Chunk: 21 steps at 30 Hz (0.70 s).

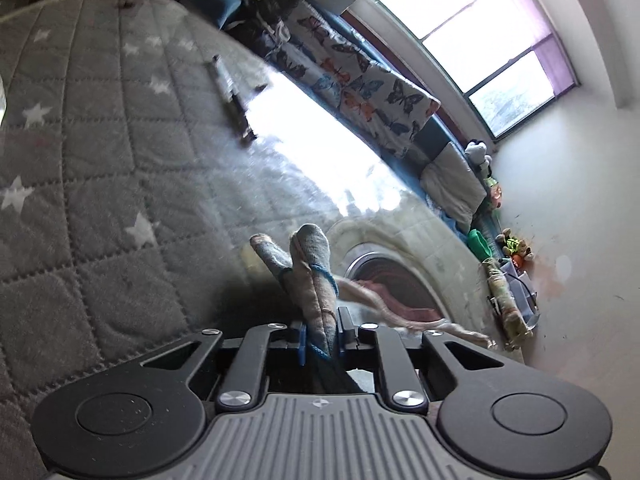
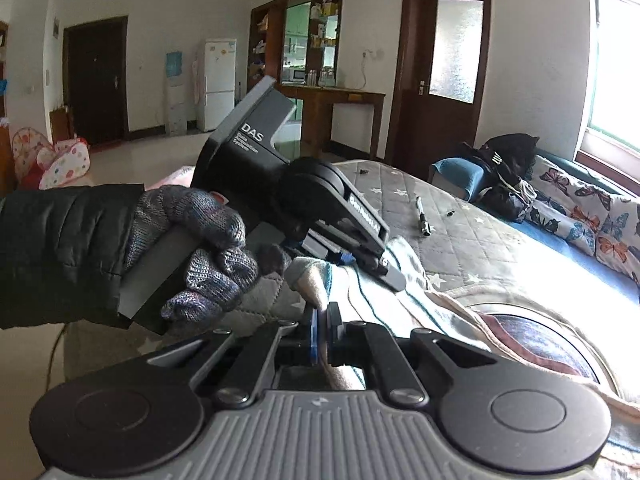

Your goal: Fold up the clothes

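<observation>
A pale grey-beige sock (image 1: 316, 280) with a blue stripe stands up between the fingers of my left gripper (image 1: 322, 334), which is shut on it. A second sock end (image 1: 269, 254) leans beside it on the left. In the right wrist view, the same striped fabric (image 2: 404, 280) lies over the bed. My right gripper (image 2: 322, 326) is shut on its pale toe end (image 2: 312, 280). A gloved hand (image 2: 200, 248) holds the left gripper (image 2: 352, 258) just above and behind the right one, clamped on the fabric.
The bed has a grey quilted cover with white stars (image 1: 100, 140). On it lie a pen (image 2: 422, 216) and a blanket with a round dark red pattern (image 2: 536, 340). A butterfly-print cushion (image 2: 580, 208) and a black bag (image 2: 504, 168) sit along the window side.
</observation>
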Tool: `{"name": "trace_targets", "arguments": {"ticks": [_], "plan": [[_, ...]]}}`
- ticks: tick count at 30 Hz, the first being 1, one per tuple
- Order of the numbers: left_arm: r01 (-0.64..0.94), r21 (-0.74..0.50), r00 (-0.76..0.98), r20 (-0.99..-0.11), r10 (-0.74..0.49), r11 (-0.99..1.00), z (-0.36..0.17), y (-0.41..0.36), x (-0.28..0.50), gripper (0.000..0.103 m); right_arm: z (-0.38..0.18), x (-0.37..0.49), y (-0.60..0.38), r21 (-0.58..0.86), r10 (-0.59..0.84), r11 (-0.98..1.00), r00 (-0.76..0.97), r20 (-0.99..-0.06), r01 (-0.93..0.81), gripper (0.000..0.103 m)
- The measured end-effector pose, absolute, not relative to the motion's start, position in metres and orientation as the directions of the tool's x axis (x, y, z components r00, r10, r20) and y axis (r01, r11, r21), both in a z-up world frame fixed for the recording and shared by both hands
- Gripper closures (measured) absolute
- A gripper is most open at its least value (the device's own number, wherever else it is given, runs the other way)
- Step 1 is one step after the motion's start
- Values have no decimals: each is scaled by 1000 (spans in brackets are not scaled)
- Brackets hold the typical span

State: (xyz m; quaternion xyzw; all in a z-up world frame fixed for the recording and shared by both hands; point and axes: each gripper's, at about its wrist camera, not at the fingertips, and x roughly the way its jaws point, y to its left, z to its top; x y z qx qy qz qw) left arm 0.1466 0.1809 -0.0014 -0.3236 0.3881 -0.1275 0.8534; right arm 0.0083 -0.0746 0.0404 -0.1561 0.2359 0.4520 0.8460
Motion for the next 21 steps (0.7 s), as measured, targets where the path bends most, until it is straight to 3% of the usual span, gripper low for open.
{"name": "trace_targets", "arguments": {"ticks": [12, 21], "plan": [[73, -602, 700, -537, -471, 795, 57, 102, 160, 89, 64, 19, -143, 52, 676, 681, 600, -429, -731, 100], [175, -511, 675, -560, -480, 842, 75, 4, 171, 89, 61, 23, -235, 168, 592, 802, 721, -360, -574, 100]]}}
